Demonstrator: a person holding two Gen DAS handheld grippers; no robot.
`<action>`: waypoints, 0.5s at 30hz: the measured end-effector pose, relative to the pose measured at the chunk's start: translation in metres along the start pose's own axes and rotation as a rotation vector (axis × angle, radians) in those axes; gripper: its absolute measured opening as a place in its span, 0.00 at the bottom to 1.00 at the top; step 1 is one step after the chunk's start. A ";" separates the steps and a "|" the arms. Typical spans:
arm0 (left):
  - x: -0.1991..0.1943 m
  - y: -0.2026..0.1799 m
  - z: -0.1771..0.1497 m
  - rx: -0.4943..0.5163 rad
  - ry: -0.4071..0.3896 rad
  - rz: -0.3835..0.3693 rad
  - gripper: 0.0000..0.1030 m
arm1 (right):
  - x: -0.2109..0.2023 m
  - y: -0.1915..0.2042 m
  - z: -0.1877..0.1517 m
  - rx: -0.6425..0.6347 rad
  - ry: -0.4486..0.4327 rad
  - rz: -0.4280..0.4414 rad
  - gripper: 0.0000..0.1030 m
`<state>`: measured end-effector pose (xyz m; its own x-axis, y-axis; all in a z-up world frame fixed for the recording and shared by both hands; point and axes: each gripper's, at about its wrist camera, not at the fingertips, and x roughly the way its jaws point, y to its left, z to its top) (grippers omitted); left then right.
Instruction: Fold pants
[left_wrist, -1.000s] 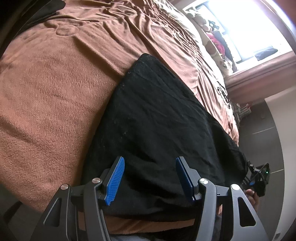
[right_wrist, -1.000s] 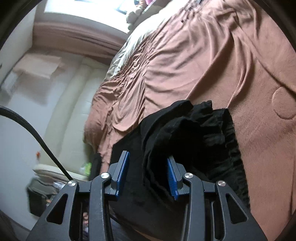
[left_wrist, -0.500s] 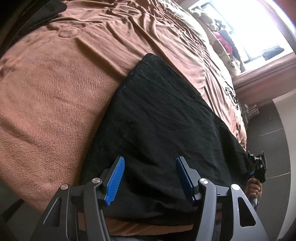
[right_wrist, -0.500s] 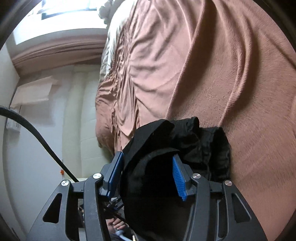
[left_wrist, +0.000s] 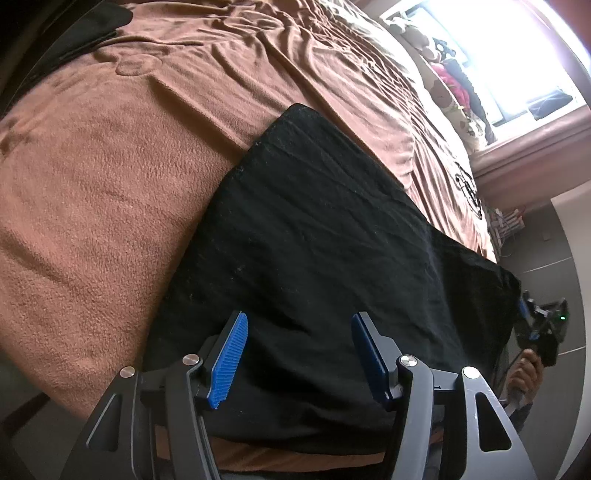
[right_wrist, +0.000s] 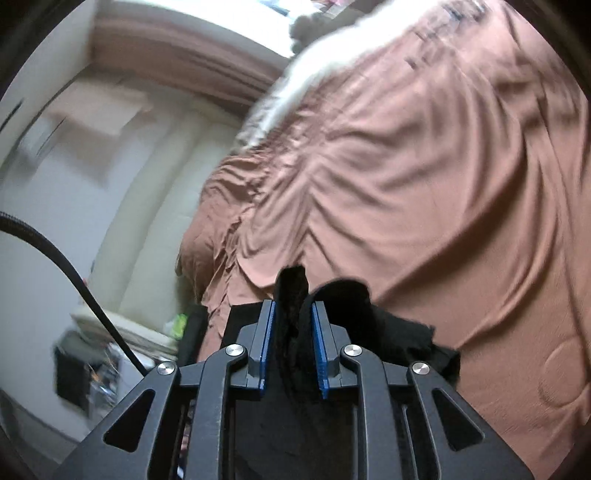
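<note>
The pants (left_wrist: 325, 251) lie flat on the bed (left_wrist: 110, 192), ahead of and under the left gripper (left_wrist: 299, 354), with one end bunched between the right gripper (right_wrist: 293, 343) jaws. To fold well, I judge, the right should carry that end up and over in one smooth sweep while the left pins the near edge, so the layers land square. The left jaws stand well apart above the cloth, gripping nothing. The right jaws have just been closing and now clamp a wad of black fabric, which pokes out past their tips.
</note>
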<state>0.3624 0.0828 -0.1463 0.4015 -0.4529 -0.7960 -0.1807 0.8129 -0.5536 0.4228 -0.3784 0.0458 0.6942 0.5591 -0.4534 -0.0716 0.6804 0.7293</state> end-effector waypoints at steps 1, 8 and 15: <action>0.000 0.000 0.000 0.000 0.000 0.000 0.59 | -0.006 0.007 -0.001 -0.030 -0.016 -0.023 0.16; 0.000 -0.001 -0.001 0.007 0.000 -0.003 0.59 | -0.029 0.008 -0.020 -0.052 -0.058 -0.101 0.16; -0.008 0.003 -0.001 0.011 -0.011 0.002 0.59 | 0.006 0.000 -0.052 -0.010 0.060 -0.171 0.16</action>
<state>0.3577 0.0883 -0.1418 0.4114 -0.4475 -0.7940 -0.1718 0.8175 -0.5497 0.3895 -0.3501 0.0165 0.6531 0.4616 -0.6003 0.0368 0.7724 0.6341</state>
